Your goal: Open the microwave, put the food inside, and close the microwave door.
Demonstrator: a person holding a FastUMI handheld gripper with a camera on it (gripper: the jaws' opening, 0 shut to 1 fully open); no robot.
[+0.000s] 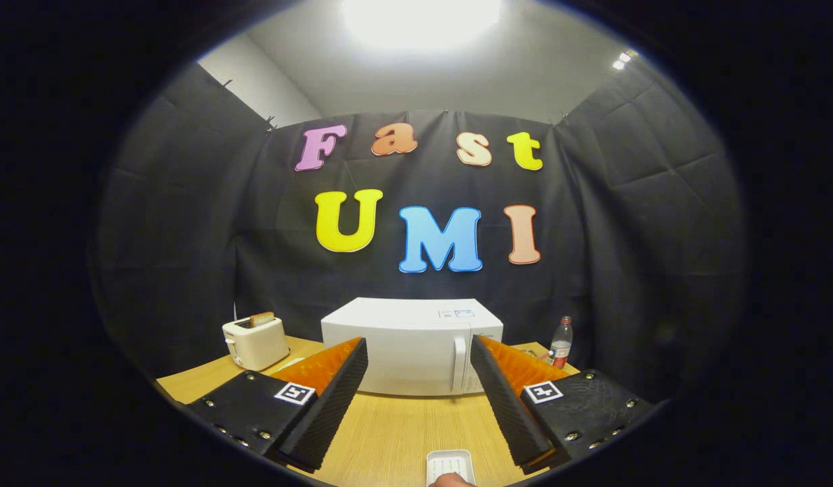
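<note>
Ahead, the wooden table [389, 433] carried the white microwave [412, 345], door shut, far beyond my gripper [418, 355], whose fingers stood wide apart and empty. Left sat a toaster [255, 341], right a bottle [560, 342]; near me, between the fingers, lay the food tray [449, 466].

1. A staged recording booth, not a real kitchen: black cloth [186, 223] hangs as walls on three sides, clipped along the top.
2. Above the cloth, a plain white room wall [261, 81] and a bright ceiling light [420, 20].
3. Kitchen props on a wooden desk [389, 433]: microwave [403, 345], toaster [255, 341], bottle [560, 341].
</note>
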